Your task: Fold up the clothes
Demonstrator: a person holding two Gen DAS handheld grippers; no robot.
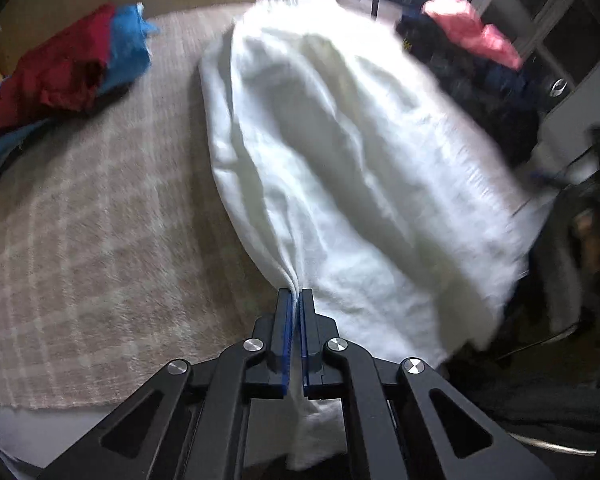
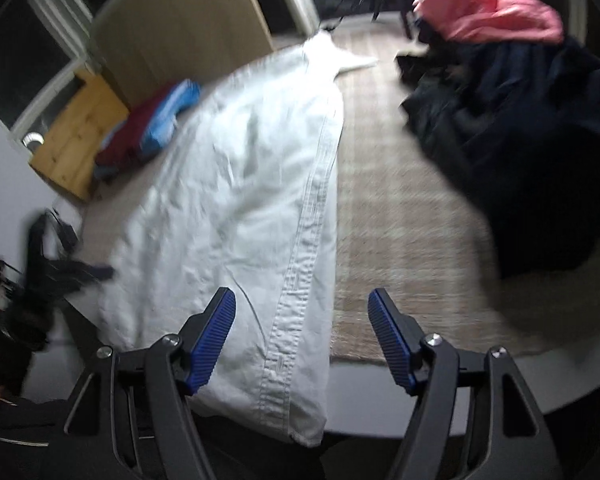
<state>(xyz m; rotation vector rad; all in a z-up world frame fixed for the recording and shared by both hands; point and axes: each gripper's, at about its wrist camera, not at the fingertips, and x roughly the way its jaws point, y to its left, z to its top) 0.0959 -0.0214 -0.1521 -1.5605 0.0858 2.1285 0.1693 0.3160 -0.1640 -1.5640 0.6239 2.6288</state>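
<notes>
At the far left a red and blue pile of clothes is noted on the beige rug, and the white garment is found stretched along the rug's middle, one end pinched between the closed jaws of the left gripper and lifted. The right gripper is held with jaws wide and empty above the garment's seamed near end, with a dark heap to the right. A fold or straightening is judged to be in hand; a grasp of the free near edge by the right is called for.
</notes>
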